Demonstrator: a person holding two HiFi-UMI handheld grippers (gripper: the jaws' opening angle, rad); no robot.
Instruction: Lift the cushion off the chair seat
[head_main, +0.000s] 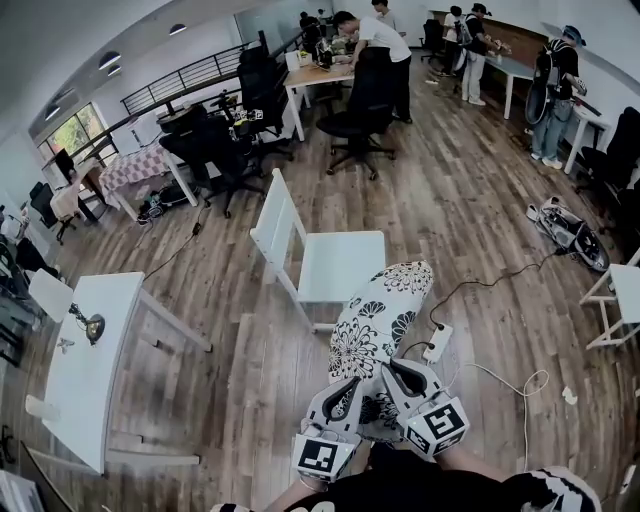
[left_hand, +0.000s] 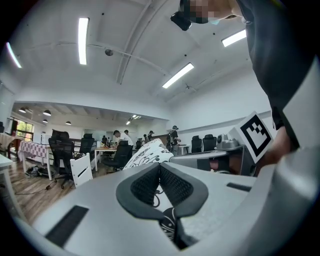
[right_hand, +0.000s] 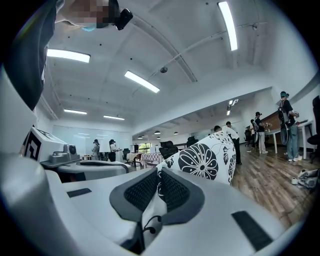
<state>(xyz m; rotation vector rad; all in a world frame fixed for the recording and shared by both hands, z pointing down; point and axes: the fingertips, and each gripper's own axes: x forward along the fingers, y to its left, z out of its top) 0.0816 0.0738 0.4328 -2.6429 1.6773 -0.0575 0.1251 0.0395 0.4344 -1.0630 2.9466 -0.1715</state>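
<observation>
A white cushion with black flower print (head_main: 380, 318) hangs in the air in front of me, off the seat of the white chair (head_main: 340, 262). My left gripper (head_main: 345, 392) is shut on the cushion's near left corner, and my right gripper (head_main: 398, 375) is shut on its near right corner. In the left gripper view the cushion (left_hand: 148, 152) rises beyond the closed pads of the left gripper (left_hand: 160, 176), with the right gripper's marker cube beside it. In the right gripper view the fabric of the cushion (right_hand: 207, 159) is pinched in the right gripper (right_hand: 159, 186).
A white table (head_main: 85, 360) stands at my left. A power strip (head_main: 437, 343) and cables lie on the wood floor at the right. Black office chairs (head_main: 360, 110), desks and several people are at the far end of the room.
</observation>
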